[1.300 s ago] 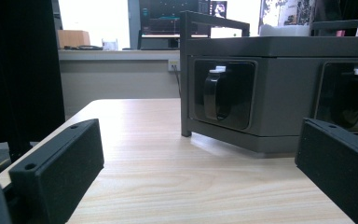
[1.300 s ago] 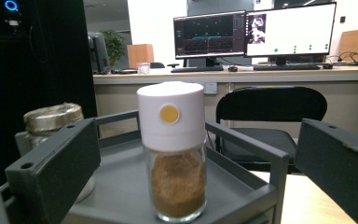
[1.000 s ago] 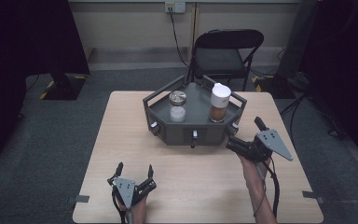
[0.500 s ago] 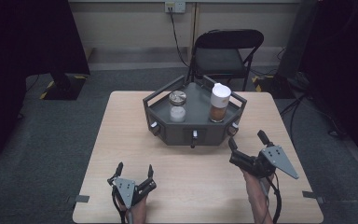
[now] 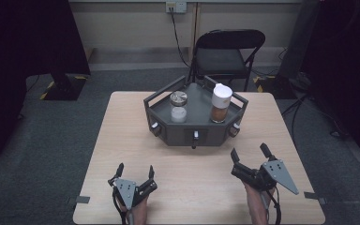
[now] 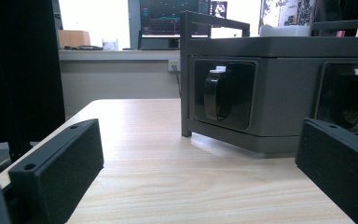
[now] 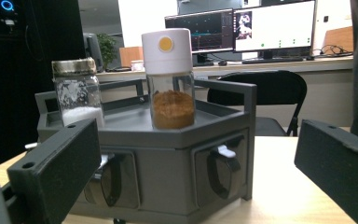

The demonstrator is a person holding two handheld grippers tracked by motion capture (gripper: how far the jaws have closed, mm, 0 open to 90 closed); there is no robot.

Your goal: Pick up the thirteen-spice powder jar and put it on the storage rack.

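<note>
A tray (image 5: pixel 168 131) stands at the far middle of the table (image 5: pixel 122 140), with a chair (image 5: pixel 227 51) behind it. On the tray, a short jar (image 5: pixel 178 107) stands left of a taller jar (image 5: pixel 220 103). Near the table's front edge, the left gripper (image 5: pixel 135 169) and right gripper (image 5: pixel 251 152) lie well apart, both before the tray.

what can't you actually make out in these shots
- What sits inside the grey tray's side recesses: in the left gripper view the dark pockets show just a black handle; the right-hand one is cut off by the edge.
- What the white-capped jar's brown powder and the metal-lidded jar's white grains are: no labels face the cameras.
- The person's hands: in the high view they are cut off by the bottom edge behind the left claw and right claw.
</note>
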